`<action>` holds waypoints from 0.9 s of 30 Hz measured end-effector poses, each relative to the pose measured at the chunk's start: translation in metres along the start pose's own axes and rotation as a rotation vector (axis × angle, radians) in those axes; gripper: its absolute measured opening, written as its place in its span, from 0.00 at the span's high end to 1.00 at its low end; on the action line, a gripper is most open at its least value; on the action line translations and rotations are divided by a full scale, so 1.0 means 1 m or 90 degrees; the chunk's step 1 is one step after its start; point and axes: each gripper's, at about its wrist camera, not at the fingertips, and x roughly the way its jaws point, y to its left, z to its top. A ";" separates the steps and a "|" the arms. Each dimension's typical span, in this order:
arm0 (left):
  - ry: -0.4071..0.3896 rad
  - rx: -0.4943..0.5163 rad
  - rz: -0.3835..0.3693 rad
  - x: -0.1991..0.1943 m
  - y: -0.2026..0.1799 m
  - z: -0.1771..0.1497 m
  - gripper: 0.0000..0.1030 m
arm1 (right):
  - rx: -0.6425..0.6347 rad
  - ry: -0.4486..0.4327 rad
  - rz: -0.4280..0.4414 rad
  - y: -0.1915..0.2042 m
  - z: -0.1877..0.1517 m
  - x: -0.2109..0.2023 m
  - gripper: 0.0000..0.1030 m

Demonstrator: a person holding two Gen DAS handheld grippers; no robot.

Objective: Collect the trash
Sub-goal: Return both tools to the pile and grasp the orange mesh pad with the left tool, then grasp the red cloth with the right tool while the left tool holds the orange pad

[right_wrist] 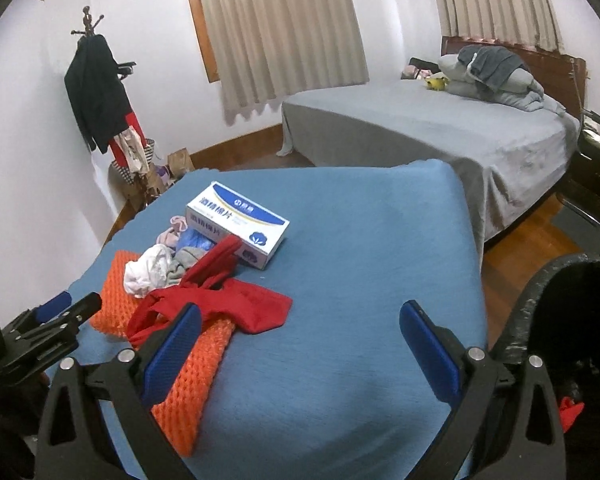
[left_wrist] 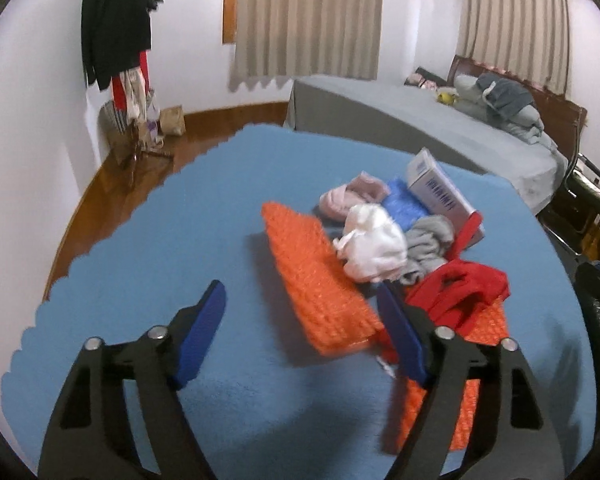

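A pile of trash lies on a blue-covered table (right_wrist: 360, 240): orange foam netting (left_wrist: 316, 276) (right_wrist: 188, 376), a red fabric bag (left_wrist: 460, 288) (right_wrist: 236, 304), a crumpled white wad (left_wrist: 374, 246) (right_wrist: 146, 272), grey cloth (left_wrist: 428, 240), pink and blue scraps, and a white-and-blue carton (left_wrist: 440, 188) (right_wrist: 240, 224). My left gripper (left_wrist: 300, 320) is open and empty, hovering just before the orange netting; it also shows in the right wrist view (right_wrist: 60, 312). My right gripper (right_wrist: 300, 340) is open and empty above bare table, right of the pile.
A black-lined trash bin (right_wrist: 572, 320) stands at the table's right edge. A grey bed (right_wrist: 440, 128) lies behind. A coat rack (right_wrist: 96, 104) with clothes stands in the left corner. A black chair frame (right_wrist: 596, 184) stands at the right.
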 end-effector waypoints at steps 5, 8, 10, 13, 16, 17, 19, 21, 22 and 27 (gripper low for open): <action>0.032 -0.020 -0.031 0.017 0.005 0.004 0.45 | -0.013 0.010 -0.002 0.007 -0.002 0.008 0.05; 0.051 -0.024 -0.050 0.025 0.006 0.006 0.68 | -0.016 0.015 0.001 0.010 -0.001 0.012 0.05; 0.060 -0.024 -0.061 0.030 0.005 0.005 0.80 | -0.019 0.016 0.004 0.015 0.000 0.015 0.05; 0.056 -0.028 -0.068 0.029 0.005 0.003 0.88 | -0.022 0.016 0.013 0.022 0.001 0.018 0.05; 0.034 -0.034 -0.060 0.019 0.009 0.004 0.89 | -0.032 0.019 0.029 0.032 0.002 0.022 0.05; 0.029 -0.033 -0.056 0.016 0.009 0.004 0.89 | -0.036 0.020 0.036 0.036 0.002 0.024 0.05; 0.016 -0.038 -0.045 0.007 0.016 0.005 0.89 | -0.042 0.027 0.053 0.044 0.002 0.029 0.06; 0.007 -0.036 -0.034 -0.001 0.019 0.005 0.89 | -0.048 0.035 0.064 0.052 0.001 0.035 0.06; 0.002 -0.032 -0.028 -0.005 0.020 0.005 0.89 | -0.053 0.040 0.068 0.056 0.001 0.038 0.07; -0.010 -0.013 -0.017 -0.015 0.021 0.008 0.89 | -0.060 0.066 0.079 0.068 -0.001 0.057 0.14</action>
